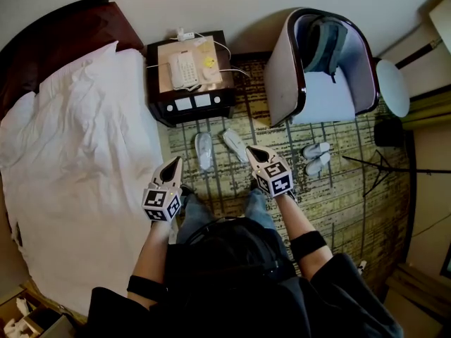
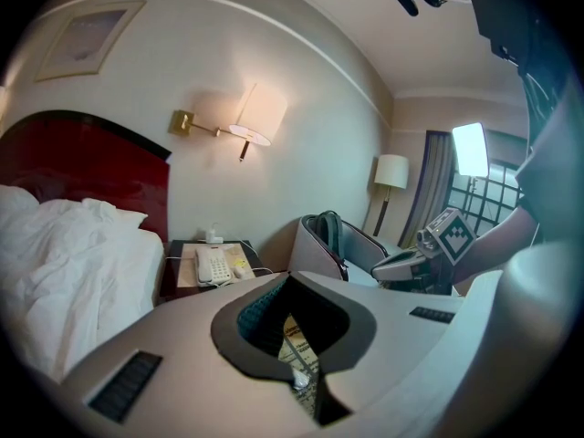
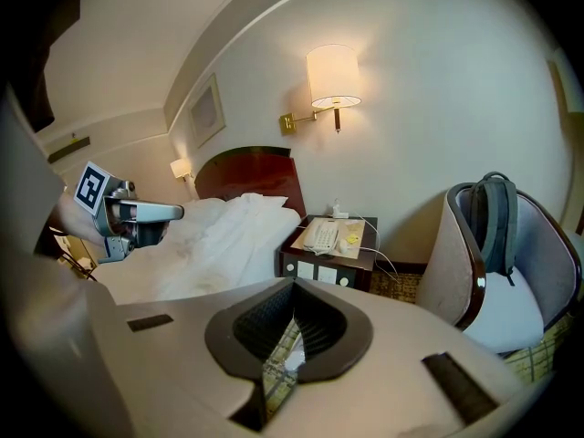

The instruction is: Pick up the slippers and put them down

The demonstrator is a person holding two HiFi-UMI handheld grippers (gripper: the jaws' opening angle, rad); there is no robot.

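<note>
Two white slippers lie on the patterned carpet in front of the nightstand, one (image 1: 204, 151) on the left and one (image 1: 235, 145) on the right. A second white pair (image 1: 316, 157) lies by the armchair. My left gripper (image 1: 171, 165) hangs shut and empty above the carpet, just left of the near pair. The right gripper (image 1: 256, 152) is also shut and empty, just right of that pair. In the left gripper view the jaws (image 2: 294, 327) are closed, with only carpet showing through the slit. In the right gripper view the jaws (image 3: 290, 322) look the same.
A bed (image 1: 77, 160) with white bedding fills the left. A dark nightstand (image 1: 158, 104) holds a phone (image 1: 184, 69). An armchair (image 1: 282, 76) with a backpack (image 1: 325, 44) stands at the back right, beside a round table (image 1: 393, 86). A tripod leg (image 1: 387, 167) crosses the carpet on the right.
</note>
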